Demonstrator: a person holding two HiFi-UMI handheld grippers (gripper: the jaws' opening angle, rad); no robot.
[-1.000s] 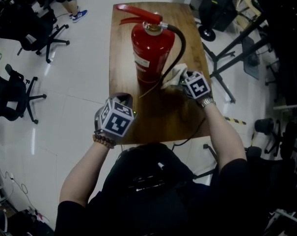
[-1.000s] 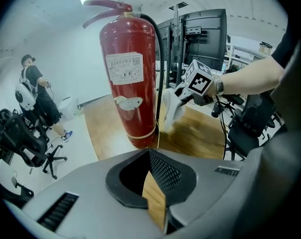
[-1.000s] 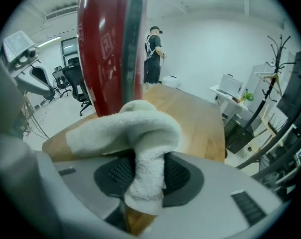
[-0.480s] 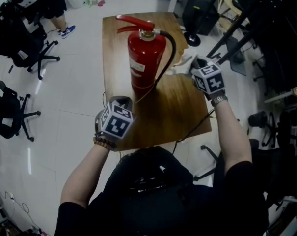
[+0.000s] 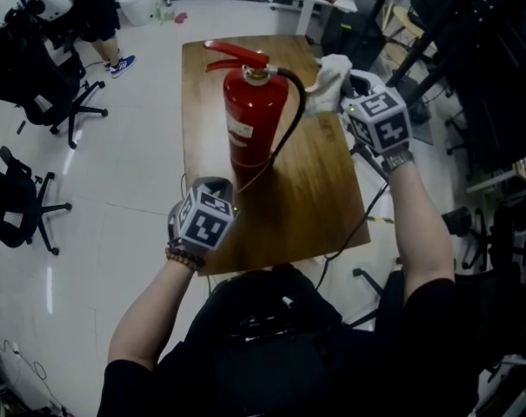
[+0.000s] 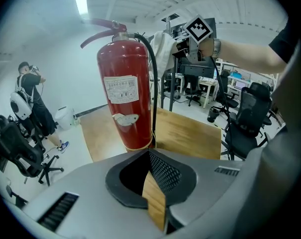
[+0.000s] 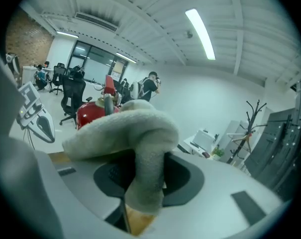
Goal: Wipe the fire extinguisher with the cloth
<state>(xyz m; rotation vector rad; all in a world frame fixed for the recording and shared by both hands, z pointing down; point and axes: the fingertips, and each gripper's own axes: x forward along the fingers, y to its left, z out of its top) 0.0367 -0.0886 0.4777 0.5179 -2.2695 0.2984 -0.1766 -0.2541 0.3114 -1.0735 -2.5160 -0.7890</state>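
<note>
Fire extinguisher [image 5: 254,115] is standing upright on the tabletop [image 5: 319,194]. Right gripper [image 5: 339,92] jaws are clamping the cloth [image 5: 330,75] just beside the hose [image 5: 296,111]. Left gripper [image 5: 212,184] jaws are sitting together, empty.

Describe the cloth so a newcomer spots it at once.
Find the wooden table with the red fire extinguisher standing on it. Beside the extinguisher's top, the right gripper clamps a bunched cloth. It is the only soft, off-white thing there.
</note>
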